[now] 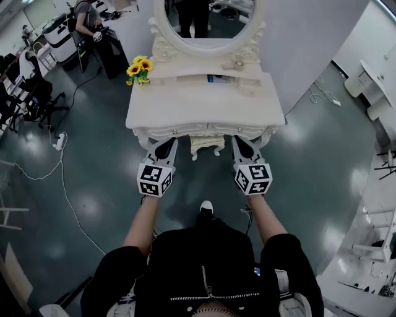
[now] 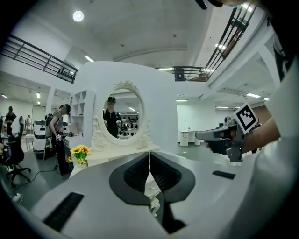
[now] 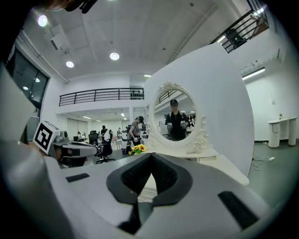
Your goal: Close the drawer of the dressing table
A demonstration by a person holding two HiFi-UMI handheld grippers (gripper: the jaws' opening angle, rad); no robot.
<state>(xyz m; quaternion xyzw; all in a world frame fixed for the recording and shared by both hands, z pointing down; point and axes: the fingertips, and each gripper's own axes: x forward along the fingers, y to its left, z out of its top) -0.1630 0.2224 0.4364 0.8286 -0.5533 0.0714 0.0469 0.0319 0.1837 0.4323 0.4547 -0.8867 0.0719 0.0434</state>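
The white dressing table [image 1: 204, 105] with its oval mirror [image 1: 207, 18] stands straight ahead of me. Its drawer front [image 1: 207, 130] runs under the tabletop's front edge and looks about flush with the carved apron. My left gripper [image 1: 162, 146] and right gripper [image 1: 240, 143] are held side by side, both shut and empty, their tips close to the table's front on either side of the centre ornament. In the left gripper view the jaws [image 2: 149, 161] meet in a thin line before the table [image 2: 117, 154]. The right gripper view shows the same [image 3: 150, 163].
A bunch of sunflowers [image 1: 139, 68] stands on the table's left rear corner. A person [image 1: 86, 18] stands by equipment at the back left. A cable and power strip [image 1: 60, 142] lie on the floor to the left. White furniture [image 1: 371, 86] lines the right side.
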